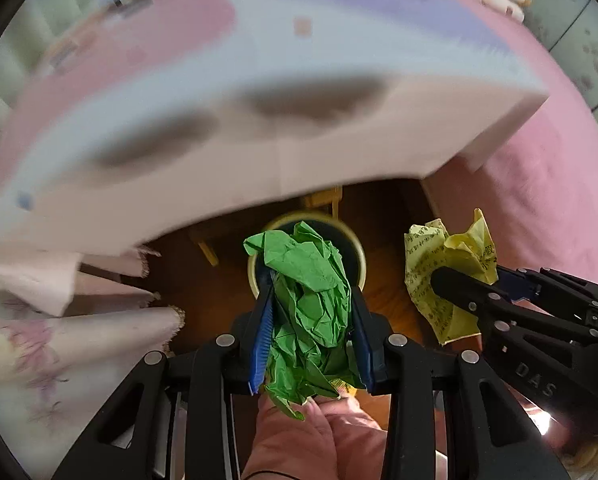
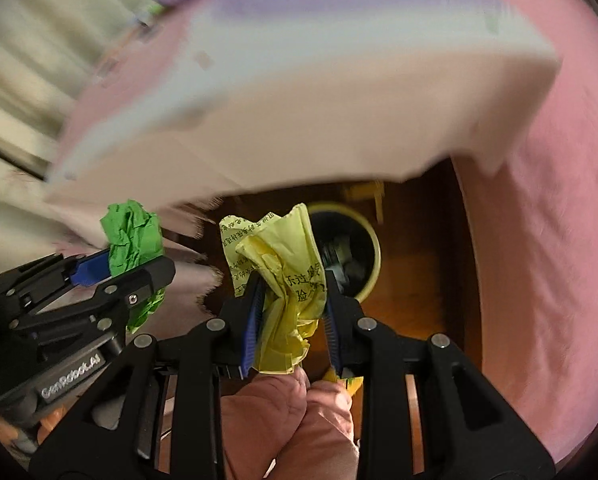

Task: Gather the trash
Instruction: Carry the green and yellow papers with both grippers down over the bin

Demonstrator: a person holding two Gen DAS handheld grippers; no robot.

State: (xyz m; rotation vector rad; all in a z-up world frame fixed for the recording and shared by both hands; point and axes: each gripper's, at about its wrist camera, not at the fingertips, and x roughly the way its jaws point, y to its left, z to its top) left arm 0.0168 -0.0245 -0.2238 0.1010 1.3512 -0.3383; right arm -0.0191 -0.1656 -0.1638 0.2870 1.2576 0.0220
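Left tool [image 1: 311, 312]: clamped on crumpled green paper [image 1: 311, 304].
Right tool [image 2: 293, 304]: clamped on crumpled yellow printed paper [image 2: 287, 276].
Bin [image 2: 373, 252]: round, cream-rimmed, beyond both wads.

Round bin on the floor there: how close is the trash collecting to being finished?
Done: some scraps already lie in the dark, pale-rimmed round bin. In hand: the left gripper clamps a crumpled green paper wad, the right gripper a crumpled yellow printed sheet, both above the bin. Left: letting both drop in. The blurred table hides whether more trash is there.
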